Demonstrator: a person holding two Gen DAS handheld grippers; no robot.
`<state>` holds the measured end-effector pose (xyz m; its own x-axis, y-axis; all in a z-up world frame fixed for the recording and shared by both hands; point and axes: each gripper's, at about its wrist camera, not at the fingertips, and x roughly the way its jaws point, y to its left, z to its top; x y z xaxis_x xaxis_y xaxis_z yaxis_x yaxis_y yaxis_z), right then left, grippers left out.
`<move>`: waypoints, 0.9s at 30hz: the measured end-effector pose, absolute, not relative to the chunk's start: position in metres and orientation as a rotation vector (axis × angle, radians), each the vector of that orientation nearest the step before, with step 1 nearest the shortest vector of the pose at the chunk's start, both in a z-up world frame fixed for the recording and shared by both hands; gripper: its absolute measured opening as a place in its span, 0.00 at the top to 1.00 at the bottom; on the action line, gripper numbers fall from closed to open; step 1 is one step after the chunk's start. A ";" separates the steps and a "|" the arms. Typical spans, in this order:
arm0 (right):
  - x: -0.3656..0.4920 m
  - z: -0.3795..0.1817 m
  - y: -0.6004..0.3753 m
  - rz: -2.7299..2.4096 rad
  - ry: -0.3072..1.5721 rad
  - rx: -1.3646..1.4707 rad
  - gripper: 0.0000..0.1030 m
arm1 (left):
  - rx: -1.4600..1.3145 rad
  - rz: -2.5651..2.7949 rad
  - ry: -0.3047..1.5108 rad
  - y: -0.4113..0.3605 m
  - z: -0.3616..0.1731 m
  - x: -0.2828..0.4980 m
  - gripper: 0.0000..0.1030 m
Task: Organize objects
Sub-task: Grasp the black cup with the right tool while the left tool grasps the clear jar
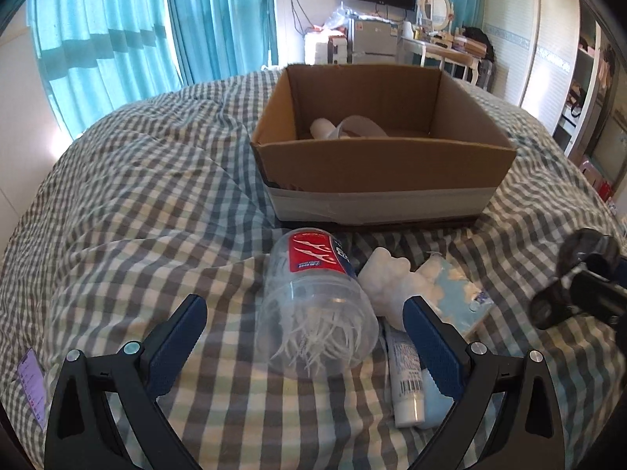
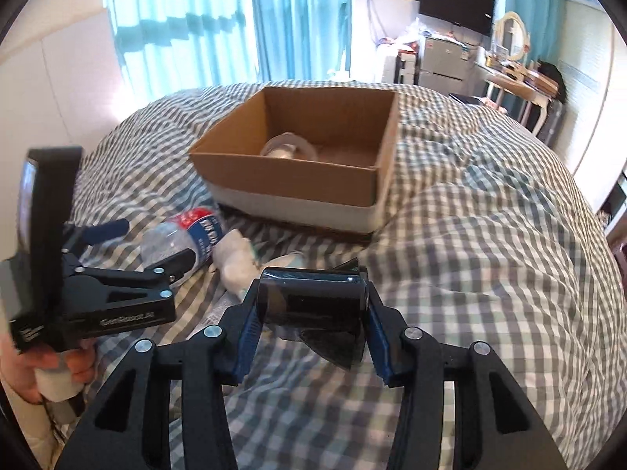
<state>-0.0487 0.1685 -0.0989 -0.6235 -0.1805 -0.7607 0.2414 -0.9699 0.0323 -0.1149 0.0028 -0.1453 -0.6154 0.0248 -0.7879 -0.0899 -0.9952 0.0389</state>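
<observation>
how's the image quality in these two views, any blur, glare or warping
Left wrist view: sharp up close on the clear jar, curtains backlit bright, fisheye bending the bed. Right wrist view: softer throughout, left gripper blurred, window glare strong, black roll dark.

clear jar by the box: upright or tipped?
Tipped. The jar lies on its side on the bed, bottom toward the left gripper, whose jaws are open around it.

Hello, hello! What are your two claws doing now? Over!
Right gripper shut on dark plastic roll. Left gripper open around clear jar, not gripping. Cardboard box ahead, path clear.
</observation>
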 end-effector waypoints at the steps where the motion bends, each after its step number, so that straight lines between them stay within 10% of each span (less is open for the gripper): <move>1: -0.049 -0.099 0.173 -2.638 0.086 1.225 0.54 | -1.369 2.756 0.112 0.003 -0.150 -0.120 0.00; 9: -0.050 -0.105 0.181 -2.632 0.045 1.235 0.54 | -1.502 2.662 0.048 0.002 -0.175 -0.141 0.35; 27: -0.038 -0.088 0.176 -2.653 0.069 1.174 0.54 | -1.290 2.793 0.190 0.011 -0.130 -0.083 0.37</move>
